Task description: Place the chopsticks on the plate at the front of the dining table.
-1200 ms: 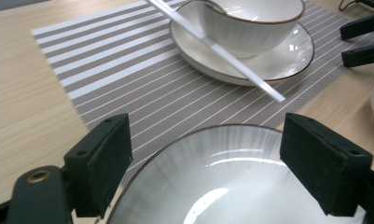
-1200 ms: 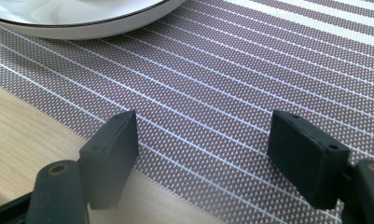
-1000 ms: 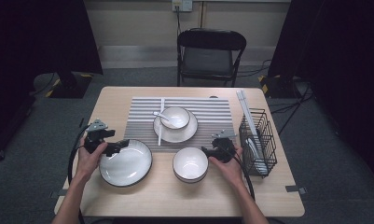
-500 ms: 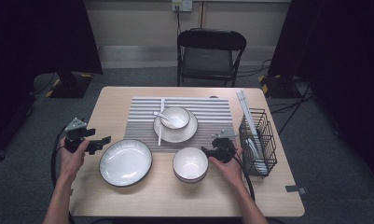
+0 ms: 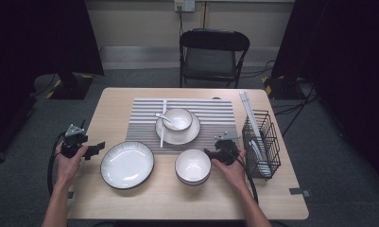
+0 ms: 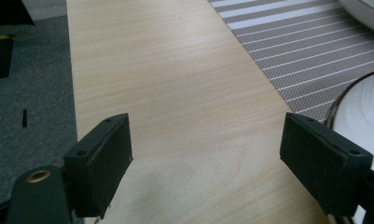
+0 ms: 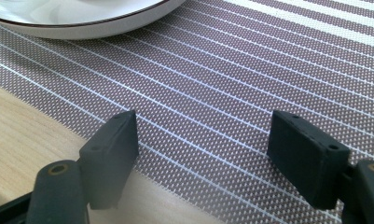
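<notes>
pale wood grain runs under the left gripper, jaws spread wide and holding nothing, at the table's left edge just beside the wide white dark-rimmed plate. the right gripper, also gaping and empty, sits at the rim of the deep white bowl, over the edge of the grey striped woven placemat.

on the table the placemat lies behind my plate and bowl; a saucer with a small bowl sits on it. the rack stands right, perhaps holding plates.
</notes>
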`<action>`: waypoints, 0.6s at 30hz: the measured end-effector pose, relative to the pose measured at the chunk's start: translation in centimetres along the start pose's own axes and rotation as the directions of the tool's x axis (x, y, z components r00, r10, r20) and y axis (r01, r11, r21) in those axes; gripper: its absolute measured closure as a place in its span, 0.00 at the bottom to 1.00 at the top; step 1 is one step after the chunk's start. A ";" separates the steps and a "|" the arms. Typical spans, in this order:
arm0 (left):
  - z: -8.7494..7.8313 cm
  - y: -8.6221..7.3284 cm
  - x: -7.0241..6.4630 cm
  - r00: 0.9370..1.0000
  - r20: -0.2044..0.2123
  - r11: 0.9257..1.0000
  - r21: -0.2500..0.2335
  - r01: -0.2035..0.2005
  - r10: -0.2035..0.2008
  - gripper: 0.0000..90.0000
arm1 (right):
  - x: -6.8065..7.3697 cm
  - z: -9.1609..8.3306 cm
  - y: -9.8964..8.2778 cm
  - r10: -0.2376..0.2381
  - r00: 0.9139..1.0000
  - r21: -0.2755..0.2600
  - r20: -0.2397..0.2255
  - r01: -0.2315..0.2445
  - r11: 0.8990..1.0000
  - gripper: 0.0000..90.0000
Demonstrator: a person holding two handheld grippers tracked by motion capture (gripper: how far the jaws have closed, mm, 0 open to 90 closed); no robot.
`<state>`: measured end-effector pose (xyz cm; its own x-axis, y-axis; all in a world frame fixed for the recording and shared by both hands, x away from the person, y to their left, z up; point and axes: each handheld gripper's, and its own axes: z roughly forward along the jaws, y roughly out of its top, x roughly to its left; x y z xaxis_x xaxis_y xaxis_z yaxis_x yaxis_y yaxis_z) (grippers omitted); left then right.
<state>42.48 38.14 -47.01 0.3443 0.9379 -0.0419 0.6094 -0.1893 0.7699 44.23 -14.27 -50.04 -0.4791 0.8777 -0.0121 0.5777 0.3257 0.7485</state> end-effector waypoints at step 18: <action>2.3 -2.2 0.8 0.998 -0.062 0.999 0.053 0.005 -0.001 0.17 | 0.0 0.0 0.0 -0.001 1.000 -0.001 0.000 0.001 1.000 0.27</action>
<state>43.07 38.65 -50.23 0.2988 0.9543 -0.0036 0.6479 -0.2001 0.7350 44.23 -14.27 -50.04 -0.4795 0.8775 -0.0129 0.5768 0.3262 0.7489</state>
